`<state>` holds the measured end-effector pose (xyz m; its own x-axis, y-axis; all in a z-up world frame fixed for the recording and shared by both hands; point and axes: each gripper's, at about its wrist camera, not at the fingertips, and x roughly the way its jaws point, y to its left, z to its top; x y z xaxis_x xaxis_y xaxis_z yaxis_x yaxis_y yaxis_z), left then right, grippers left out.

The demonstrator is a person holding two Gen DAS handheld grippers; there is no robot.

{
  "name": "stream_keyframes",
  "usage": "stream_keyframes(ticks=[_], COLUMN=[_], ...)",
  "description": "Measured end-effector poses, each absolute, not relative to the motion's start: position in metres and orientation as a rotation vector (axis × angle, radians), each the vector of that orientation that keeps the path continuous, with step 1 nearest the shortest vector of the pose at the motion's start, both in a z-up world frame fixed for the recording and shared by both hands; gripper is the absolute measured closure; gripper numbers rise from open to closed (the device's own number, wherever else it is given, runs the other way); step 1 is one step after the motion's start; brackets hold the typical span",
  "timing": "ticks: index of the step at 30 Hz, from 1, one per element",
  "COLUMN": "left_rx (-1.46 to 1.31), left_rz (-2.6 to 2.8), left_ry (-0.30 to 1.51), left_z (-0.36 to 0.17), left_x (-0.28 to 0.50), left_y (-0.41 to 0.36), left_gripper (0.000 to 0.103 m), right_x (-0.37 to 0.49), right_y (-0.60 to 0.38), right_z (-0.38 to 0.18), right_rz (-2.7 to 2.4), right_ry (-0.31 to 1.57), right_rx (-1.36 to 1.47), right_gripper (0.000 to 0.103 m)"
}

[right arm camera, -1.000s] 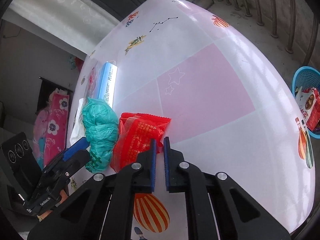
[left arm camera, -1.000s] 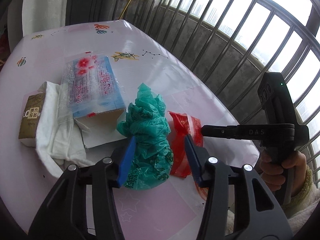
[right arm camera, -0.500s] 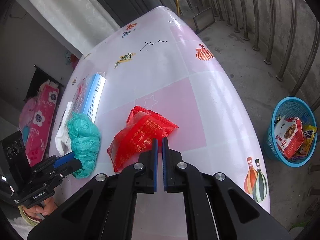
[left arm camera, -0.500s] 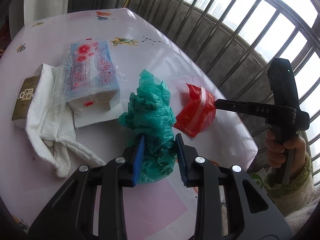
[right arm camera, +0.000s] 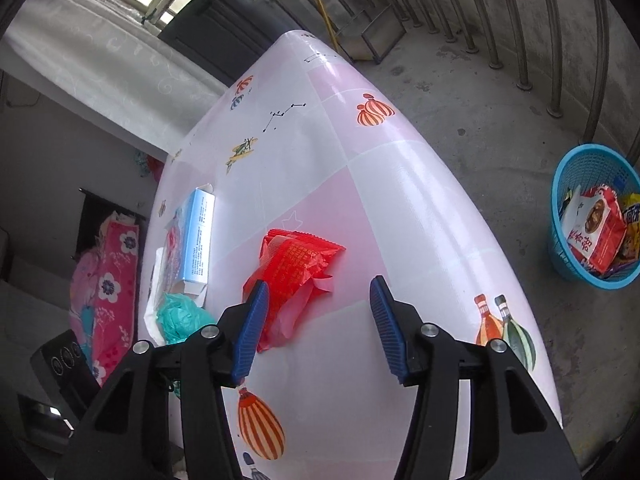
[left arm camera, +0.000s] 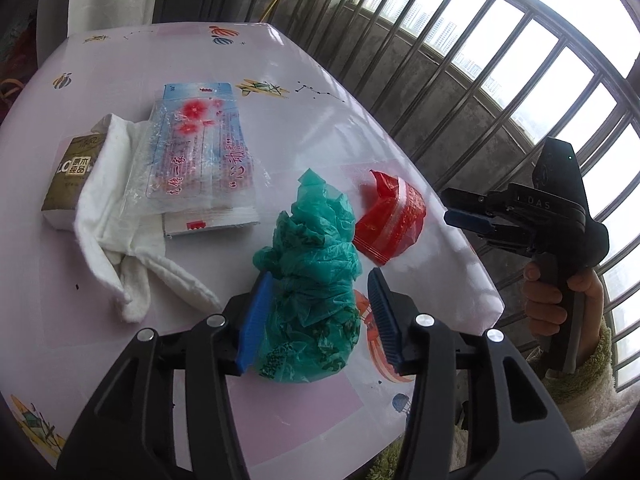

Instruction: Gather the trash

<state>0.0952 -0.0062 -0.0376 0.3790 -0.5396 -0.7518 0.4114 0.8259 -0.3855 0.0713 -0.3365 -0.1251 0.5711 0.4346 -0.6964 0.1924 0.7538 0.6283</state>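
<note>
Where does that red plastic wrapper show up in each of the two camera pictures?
Left wrist view: the red wrapper lies right of centre on the table, beside the green plastic bag.
Right wrist view: it lies at centre, just ahead of the right gripper, touching the left-hand pad.
Shared landmark: the blue tissue pack, behind the wrapper in both.

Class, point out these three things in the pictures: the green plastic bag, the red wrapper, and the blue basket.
green plastic bag (left arm camera: 312, 280), left wrist view, on its crumpled middle.
red wrapper (right arm camera: 294, 268), right wrist view, on its printed face.
blue basket (right arm camera: 560, 256), right wrist view, on its outer wall.
</note>
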Motion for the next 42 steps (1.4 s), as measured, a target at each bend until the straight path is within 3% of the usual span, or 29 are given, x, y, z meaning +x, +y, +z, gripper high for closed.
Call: stream_keyframes(ticks=[10, 14, 21, 25, 27, 32, 42], left_rx=[-0.188, -0.195, -0.195, -0.195, -0.201, -0.224, -0.274], left_rz=[-0.618, -0.629, -0.641, -0.648, -0.647, -0.642, -0.688], left_ry=[1.029, 1.035, 1.043, 1.047, 1.05, 1.064, 1.088], left_z=[-0.046, -0.047, -0.047, -0.05, -0.051, -0.053, -0.055], left_x=[0.102, 0.101, 0.105, 0.106, 0.107, 0.105, 0.094], left_y=[-0.01, -0.011, -0.012, -0.014, -0.015, -0.017, -0.019], left_gripper=[0.057, 0.057, 0.057, 0.057, 0.057, 0.057, 0.059], right_x=[0.117, 0.128, 0.111, 0.097, 0.093, 0.079, 0.06], right_y=[-0.291, -0.273, -0.24, -0.238, -0.246, -0.278, -0.284], right_z=[-0.122, -0.122, -0.112, -0.107, -0.103, -0.093, -0.106], right_rz=[0.12, 0.166, 0.273, 0.31, 0.305, 0.263, 0.3], right_ry=[1.016, 1.043, 1.029, 1.01, 0.999, 0.954, 1.0], right_rx=[0.514, 0.368, -0.005, -0.061, -0.017, 0.228, 0.429], right_gripper=[0.048, 0.066, 0.071, 0.071, 0.07, 0.051, 0.038])
